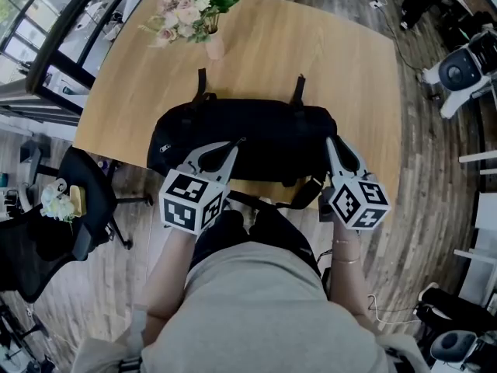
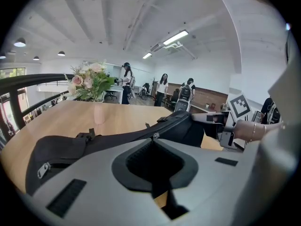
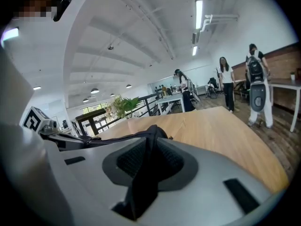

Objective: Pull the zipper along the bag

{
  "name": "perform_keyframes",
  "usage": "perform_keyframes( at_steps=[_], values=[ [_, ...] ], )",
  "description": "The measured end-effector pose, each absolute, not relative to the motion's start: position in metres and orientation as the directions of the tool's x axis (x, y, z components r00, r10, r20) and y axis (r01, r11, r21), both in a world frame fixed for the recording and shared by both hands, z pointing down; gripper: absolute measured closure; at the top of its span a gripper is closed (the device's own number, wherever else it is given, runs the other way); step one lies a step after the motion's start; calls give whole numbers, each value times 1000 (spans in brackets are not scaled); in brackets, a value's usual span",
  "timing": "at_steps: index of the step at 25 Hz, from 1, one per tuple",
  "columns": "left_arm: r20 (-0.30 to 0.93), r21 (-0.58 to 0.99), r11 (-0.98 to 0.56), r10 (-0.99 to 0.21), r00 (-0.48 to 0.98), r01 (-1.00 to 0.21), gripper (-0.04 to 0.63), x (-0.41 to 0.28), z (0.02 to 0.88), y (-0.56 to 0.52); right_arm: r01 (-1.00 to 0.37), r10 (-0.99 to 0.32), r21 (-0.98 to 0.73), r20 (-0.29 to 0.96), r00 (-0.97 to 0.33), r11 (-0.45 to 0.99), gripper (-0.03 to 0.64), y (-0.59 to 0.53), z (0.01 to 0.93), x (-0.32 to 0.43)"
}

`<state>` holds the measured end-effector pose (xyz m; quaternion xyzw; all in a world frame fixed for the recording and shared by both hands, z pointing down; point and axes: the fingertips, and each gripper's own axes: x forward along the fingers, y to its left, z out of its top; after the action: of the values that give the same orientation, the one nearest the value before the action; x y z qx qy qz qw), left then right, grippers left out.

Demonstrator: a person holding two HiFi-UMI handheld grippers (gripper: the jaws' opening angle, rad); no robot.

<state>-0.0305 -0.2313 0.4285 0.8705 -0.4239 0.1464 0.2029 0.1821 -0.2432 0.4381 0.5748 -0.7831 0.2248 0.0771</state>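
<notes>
A black bag (image 1: 264,134) lies lengthwise on the wooden table (image 1: 311,53), close to its near edge. My left gripper (image 1: 235,146) rests on the bag's top near the middle. In the left gripper view its tips (image 2: 153,139) meet on a small metal zipper pull (image 2: 154,136) on the bag's top seam. My right gripper (image 1: 329,142) is at the bag's right end. The right gripper view shows my right gripper (image 3: 151,133) shut on a fold of black bag fabric (image 3: 149,173) that runs down between its jaws.
A vase of pink flowers (image 1: 194,14) stands at the table's far left. A black office chair (image 1: 78,200) sits left of the table. My lap is against the near edge. Several people (image 2: 163,86) stand far off in the room.
</notes>
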Motion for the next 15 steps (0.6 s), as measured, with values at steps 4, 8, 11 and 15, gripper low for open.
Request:
perform_keyframes(
  at_steps=[4,8,11,15],
  values=[
    [423,217,-553,-689,589,-804,574,-48,423,-230,-950,-878,-233,384,-286,208,531,-243,434,183],
    [405,226,-567,-685,606,-792,575,-52,418,-226,-960,-879,-185,393,-270,212,526,-241,425,176],
    [384,241,-569,-688,616,-786,575,-53,415,-224,-967,-881,-98,398,-256,237,481,-237,415,173],
    [368,244,-587,-680,634,-772,576,-52,412,-220,-948,-884,15,365,-290,317,477,-230,395,158]
  ],
)
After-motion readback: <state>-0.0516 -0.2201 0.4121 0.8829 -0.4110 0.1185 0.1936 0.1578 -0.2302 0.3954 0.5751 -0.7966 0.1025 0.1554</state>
